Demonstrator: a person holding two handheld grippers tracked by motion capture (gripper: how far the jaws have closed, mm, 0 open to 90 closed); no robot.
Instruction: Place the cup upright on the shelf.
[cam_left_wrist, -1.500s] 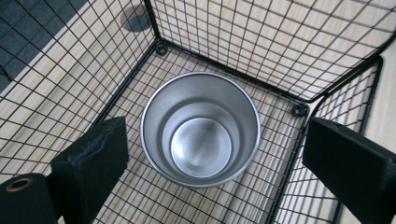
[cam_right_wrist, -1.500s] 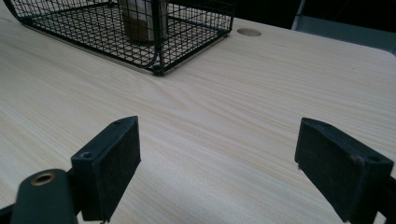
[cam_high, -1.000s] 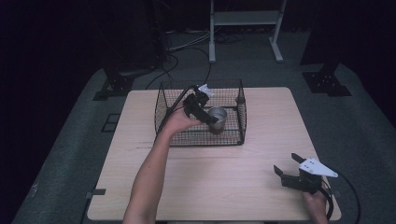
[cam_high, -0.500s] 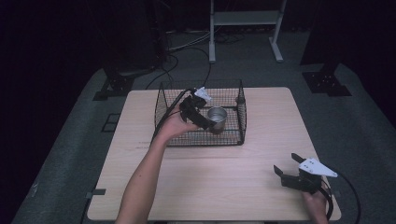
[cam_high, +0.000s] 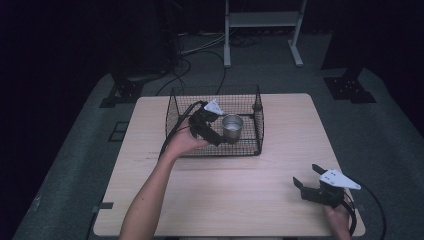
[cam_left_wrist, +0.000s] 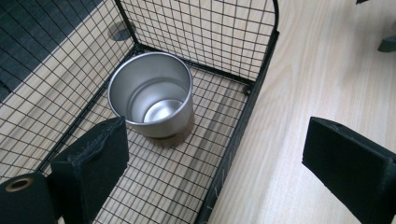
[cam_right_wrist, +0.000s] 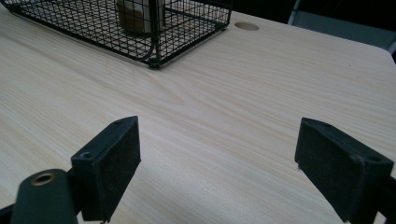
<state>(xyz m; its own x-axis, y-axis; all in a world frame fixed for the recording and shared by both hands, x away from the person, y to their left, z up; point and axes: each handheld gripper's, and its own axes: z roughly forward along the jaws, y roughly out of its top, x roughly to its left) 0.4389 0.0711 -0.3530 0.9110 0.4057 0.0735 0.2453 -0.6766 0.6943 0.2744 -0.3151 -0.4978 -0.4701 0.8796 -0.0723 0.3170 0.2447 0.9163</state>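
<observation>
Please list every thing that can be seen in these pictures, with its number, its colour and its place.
metal cup: one, silver, upright and empty inside the basket, near a corner.
wire basket: one, black, on the far half of the table.
table: one, light wood, centre of the high view.
stand: one, white, on the floor beyond the table.
cables: several, dark and light, on the grey floor behind the table.
left gripper: one, black, jaws open, over the basket's near wall beside the cup.
right gripper: one, black, jaws open, at the table's near right corner.
</observation>
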